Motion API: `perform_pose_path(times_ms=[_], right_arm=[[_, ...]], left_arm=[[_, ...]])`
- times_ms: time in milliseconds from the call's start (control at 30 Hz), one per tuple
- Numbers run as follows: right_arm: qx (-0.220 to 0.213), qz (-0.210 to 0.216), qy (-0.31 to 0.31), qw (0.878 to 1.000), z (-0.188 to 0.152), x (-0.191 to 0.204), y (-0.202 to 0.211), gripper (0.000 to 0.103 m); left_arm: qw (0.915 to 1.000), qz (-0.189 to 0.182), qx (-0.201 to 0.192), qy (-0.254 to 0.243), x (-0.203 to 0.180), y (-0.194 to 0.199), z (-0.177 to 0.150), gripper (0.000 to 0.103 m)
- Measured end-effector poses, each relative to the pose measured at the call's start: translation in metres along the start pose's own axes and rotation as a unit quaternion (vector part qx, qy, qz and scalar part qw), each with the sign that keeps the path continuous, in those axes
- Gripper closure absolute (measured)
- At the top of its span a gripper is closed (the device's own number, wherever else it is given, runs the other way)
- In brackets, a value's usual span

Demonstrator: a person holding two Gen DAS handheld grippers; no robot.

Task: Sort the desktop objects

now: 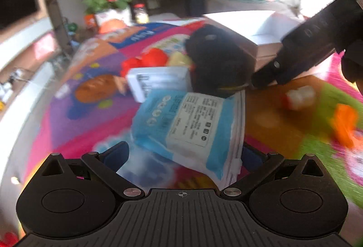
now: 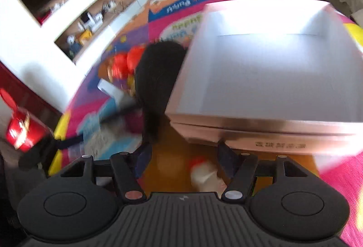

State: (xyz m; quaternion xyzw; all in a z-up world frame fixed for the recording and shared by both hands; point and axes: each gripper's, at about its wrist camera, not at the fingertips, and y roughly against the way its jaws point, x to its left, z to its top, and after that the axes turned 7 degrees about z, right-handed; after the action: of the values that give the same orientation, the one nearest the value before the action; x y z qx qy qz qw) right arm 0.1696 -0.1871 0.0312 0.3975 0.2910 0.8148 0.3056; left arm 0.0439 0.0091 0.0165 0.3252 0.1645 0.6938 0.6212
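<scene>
- Beside the white box [image 2: 267, 60], on the colourful mat [image 1: 68, 110], lies the blue tissue pack [image 1: 192, 126].
- Left gripper [image 1: 183, 154]: spread wide, fingers flanking the pack's near end; contact unclear.
- Right gripper [image 2: 183, 156]: released, before the box, over a small red-and-white object [image 2: 204, 172].

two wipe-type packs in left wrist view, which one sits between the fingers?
The blue pack with the white label, lying between the open left gripper fingers. The paler grey-white pack sits farther back, by the red toys.
</scene>
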Motion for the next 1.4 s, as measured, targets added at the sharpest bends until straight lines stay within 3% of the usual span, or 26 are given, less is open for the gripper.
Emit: perform_pose_path(times_ms=[133,167,233,333,467,567,700,800,900,967,1067,1133,1200,1267,1400], right_arm=[[-0.045,-0.008,-0.004,0.999,0.024,0.002,-0.019,0.038],[-0.049,-0.002,-0.004,0.999,0.026,0.003,-0.018,0.038],[-0.065,0.001,0.016,0.998,0.021,0.008,-0.004,0.022],[-0.115,-0.056,0.074,0.989,-0.003,0.011,0.033,0.004],[-0.149,-0.154,0.119,0.969,-0.048,-0.001,0.075,0.001],[-0.146,-0.197,0.104,0.964,-0.082,-0.018,0.094,0.000],[-0.143,-0.194,0.068,0.968,-0.114,-0.029,0.110,0.000],[-0.135,-0.167,0.058,0.975,-0.133,-0.022,0.112,0.000],[-0.101,-0.128,0.058,0.985,-0.141,-0.009,0.091,0.000],[-0.077,-0.122,0.081,0.986,-0.143,0.005,0.072,0.000],[-0.060,-0.154,0.145,0.976,-0.143,0.026,0.045,0.000],[-0.069,-0.215,0.181,0.957,-0.137,0.031,0.034,0.000],[-0.085,-0.267,0.176,0.944,-0.130,0.025,0.035,0.000],[-0.088,-0.278,0.138,0.947,-0.122,0.012,0.041,0.000],[-0.074,-0.254,0.078,0.961,-0.127,-0.008,0.048,0.000]], left_arm=[[0.9963,0.082,-0.021,-0.012,0.013,-0.015,0.014,0.000],[0.9962,0.084,-0.023,-0.004,0.018,-0.015,0.017,0.000],[0.9979,0.057,-0.020,0.025,0.028,-0.008,0.019,0.000],[0.9990,0.013,-0.007,0.042,0.030,0.003,0.016,0.000],[0.9954,-0.073,-0.053,0.032,0.010,0.037,0.019,0.000],[0.9875,-0.134,-0.083,0.004,-0.017,0.053,0.028,0.000],[0.9823,-0.166,-0.066,-0.056,-0.055,0.049,0.024,0.000],[0.9868,-0.150,-0.039,-0.047,-0.056,0.043,0.014,0.000],[0.9885,-0.151,0.008,0.003,-0.042,0.033,0.005,0.000],[0.9887,-0.149,0.021,0.004,-0.036,0.032,0.001,0.000],[0.9899,-0.139,0.030,-0.005,-0.032,0.035,-0.010,0.000],[0.9891,-0.140,0.045,0.007,-0.027,0.033,-0.016,0.000],[0.9885,-0.141,0.053,0.018,-0.027,0.027,-0.020,0.000],[0.9890,-0.138,0.049,0.020,-0.027,0.028,-0.020,0.000],[0.9894,-0.134,0.049,0.029,-0.029,0.027,-0.019,0.000]])
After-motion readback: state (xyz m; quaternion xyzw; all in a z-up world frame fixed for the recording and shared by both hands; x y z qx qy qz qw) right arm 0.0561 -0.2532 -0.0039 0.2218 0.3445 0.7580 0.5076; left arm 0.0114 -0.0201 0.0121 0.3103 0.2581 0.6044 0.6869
